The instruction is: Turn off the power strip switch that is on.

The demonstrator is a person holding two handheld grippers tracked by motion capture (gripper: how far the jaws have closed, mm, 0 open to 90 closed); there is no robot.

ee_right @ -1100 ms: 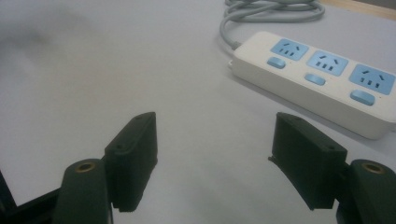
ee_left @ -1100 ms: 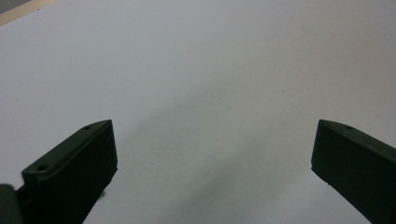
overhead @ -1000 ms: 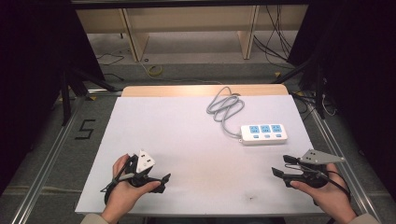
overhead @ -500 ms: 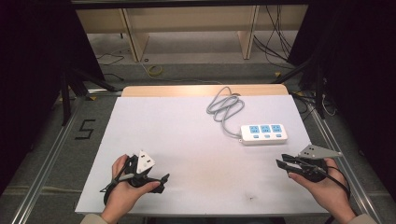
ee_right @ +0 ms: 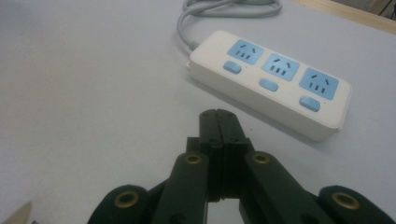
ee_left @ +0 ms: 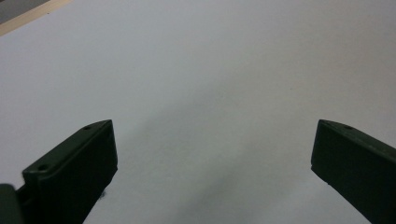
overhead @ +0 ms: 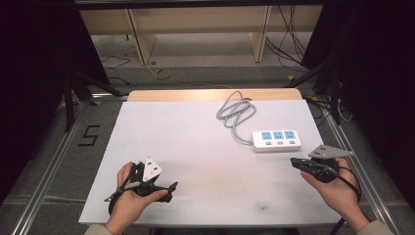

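A white power strip (overhead: 276, 140) with three blue sockets lies at the right of the white table (overhead: 195, 132); its grey cable (overhead: 235, 115) coils toward the far edge. My right gripper (overhead: 294, 161) hovers just in front of the strip, pointing left. In the right gripper view the strip (ee_right: 271, 81) lies just past my right gripper (ee_right: 219, 116). Its jaws have just been closing and now meet, with nothing between them. My left gripper (overhead: 170, 191) rests at the front left of the table. Its jaws (ee_left: 212, 149) stand wide apart over bare tabletop.
A wooden strip (overhead: 210, 94) borders the table's far edge. Metal rails run along both sides, and a "5" mark (overhead: 89, 135) is on the floor at the left. Shelving and loose cables lie behind the table.
The right gripper's jaws went from wide open to shut on nothing, and the hand shifted slightly toward the power strip. The left hand and gripper stayed put.
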